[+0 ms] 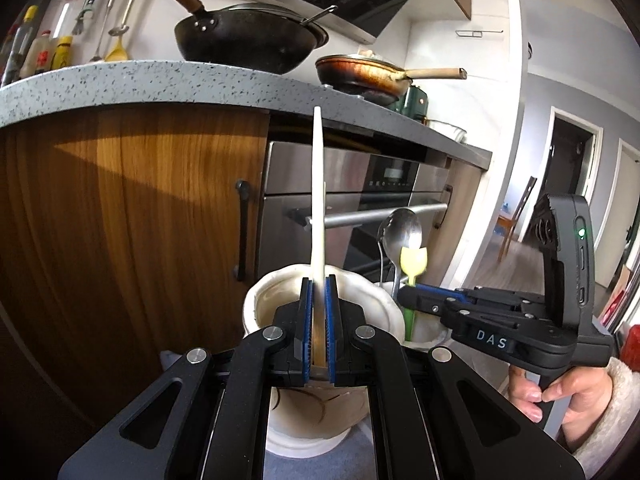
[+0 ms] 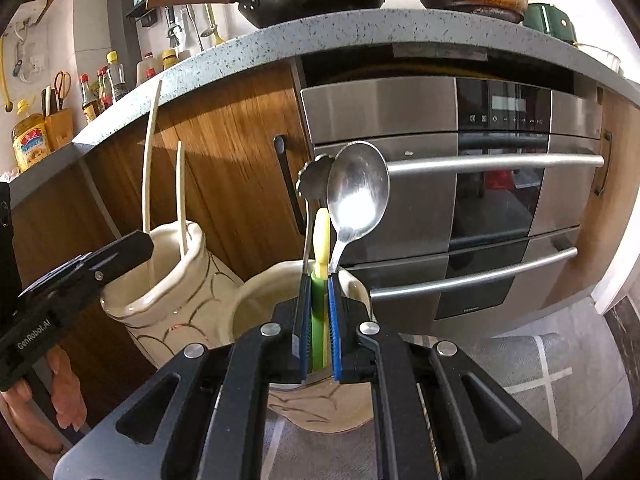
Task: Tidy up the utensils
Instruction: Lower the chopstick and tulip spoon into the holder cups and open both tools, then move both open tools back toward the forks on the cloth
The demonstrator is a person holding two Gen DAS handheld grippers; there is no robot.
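My left gripper (image 1: 319, 292) is shut on a cream chopstick (image 1: 318, 196) that stands upright over the mouth of a cream ceramic vase (image 1: 256, 304). In the right wrist view the same vase (image 2: 160, 304) holds two chopsticks (image 2: 150, 152), with the left gripper (image 2: 136, 246) at its rim. My right gripper (image 2: 320, 292) is shut on a green and yellow utensil (image 2: 321, 248), over a second cream vase (image 2: 256, 292). A steel spoon (image 2: 358, 196) and another metal utensil (image 2: 314, 178) stand in that vase. The right gripper (image 1: 404, 294) also shows in the left wrist view.
Both vases stand on a grey mat (image 2: 500, 360) on the floor before a wooden cabinet (image 1: 120, 220) and a steel oven (image 2: 460, 184). A speckled counter (image 1: 140, 80) above carries a wok (image 1: 244, 40) and a frying pan (image 1: 360, 74).
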